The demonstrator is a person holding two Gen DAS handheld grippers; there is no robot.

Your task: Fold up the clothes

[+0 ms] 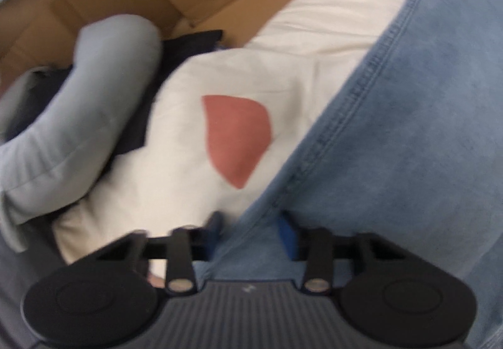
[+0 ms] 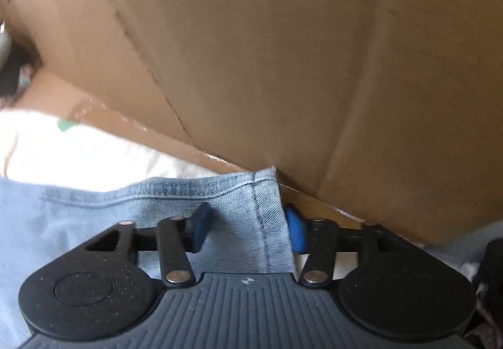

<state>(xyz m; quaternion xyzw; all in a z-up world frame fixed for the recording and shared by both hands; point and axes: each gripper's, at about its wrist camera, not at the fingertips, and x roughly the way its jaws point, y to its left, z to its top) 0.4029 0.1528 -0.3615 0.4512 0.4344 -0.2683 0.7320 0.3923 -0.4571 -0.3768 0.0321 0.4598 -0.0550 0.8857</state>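
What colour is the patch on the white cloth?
Reddish-pink patch, seen best in the left wrist view.

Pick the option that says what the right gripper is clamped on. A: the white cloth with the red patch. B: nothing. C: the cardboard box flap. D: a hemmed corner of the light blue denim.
D: in the right wrist view the right gripper has its blue pads on either side of the stitched corner of the denim, in front of the cardboard box.

The right hand-held gripper (image 2: 248, 228) has its blue pads either side of the light blue denim garment's stitched hem corner (image 2: 264, 192). Behind stands a brown cardboard box wall (image 2: 283, 50), with white fabric (image 2: 78, 154) at left.
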